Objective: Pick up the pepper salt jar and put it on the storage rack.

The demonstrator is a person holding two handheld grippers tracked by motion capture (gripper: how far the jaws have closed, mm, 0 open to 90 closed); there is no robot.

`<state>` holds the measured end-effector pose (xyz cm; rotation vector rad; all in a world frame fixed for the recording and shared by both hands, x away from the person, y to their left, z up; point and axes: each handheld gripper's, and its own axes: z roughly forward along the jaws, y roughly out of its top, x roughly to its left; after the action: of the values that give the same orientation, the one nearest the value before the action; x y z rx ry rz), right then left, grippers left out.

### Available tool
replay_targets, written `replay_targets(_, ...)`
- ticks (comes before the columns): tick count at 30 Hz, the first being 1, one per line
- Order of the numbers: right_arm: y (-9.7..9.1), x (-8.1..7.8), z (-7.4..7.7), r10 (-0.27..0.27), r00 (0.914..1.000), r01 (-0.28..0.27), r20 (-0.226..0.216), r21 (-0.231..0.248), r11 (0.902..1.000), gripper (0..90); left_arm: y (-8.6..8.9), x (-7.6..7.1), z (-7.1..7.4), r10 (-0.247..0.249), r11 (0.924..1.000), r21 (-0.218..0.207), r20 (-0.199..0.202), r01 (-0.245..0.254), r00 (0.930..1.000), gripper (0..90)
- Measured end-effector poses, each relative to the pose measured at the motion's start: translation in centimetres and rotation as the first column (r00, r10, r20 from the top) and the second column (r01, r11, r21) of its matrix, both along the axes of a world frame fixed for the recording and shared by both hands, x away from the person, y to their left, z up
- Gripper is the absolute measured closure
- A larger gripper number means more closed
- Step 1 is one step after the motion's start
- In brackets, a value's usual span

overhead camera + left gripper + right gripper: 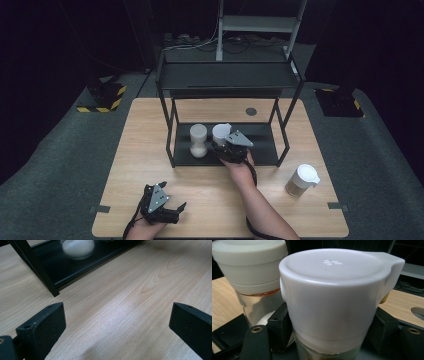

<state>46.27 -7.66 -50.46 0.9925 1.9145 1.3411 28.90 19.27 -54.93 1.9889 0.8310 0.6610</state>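
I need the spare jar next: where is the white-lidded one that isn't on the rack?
In the high view it stands alone on the table, the white-lidded jar at the right edge, right of the black rack and the right gripper.

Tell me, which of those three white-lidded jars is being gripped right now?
The middle jar on the rack's lower shelf, clamped in the right gripper.

— Where are the left tongs (172, 210)?
— Low at the tabletop's near edge, left of its middle, jaws spread wide with nothing between them.
— And the right tongs (226, 145)?
— Forearm stretched toward the tabletop's middle, jaws clamped on a white-lidded jar (334, 302).
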Motion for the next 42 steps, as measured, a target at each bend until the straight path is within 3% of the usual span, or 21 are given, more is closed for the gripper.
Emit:
replay_targets(20, -0.23, 0.66, -0.53, -0.017, 0.9997, 0.018, -0.02, 0.032, 0.9993, 30.2, -0.02, -0.03, 0.0, -0.003, 1.0, 0.002, 0.003, 0.003, 1.0, 1.1)
replay_targets(30, -0.49, 0.4, -0.85, -0.011, 0.9999, 0.011, -0.003, 0.043, 0.999, 29.9, -0.06, -0.04, -0.01, -0.004, 1.0, 0.007, 0.005, 0.004, 1.0, 1.1)
replay_targets(42, -0.35, 0.44, -0.79, -0.008, 1.0, 0.008, 0.0, 0.027, 0.9996, 29.6, -0.07, -0.04, -0.01, -0.004, 1.0, 0.007, 0.004, 0.004, 1.0, 1.1)
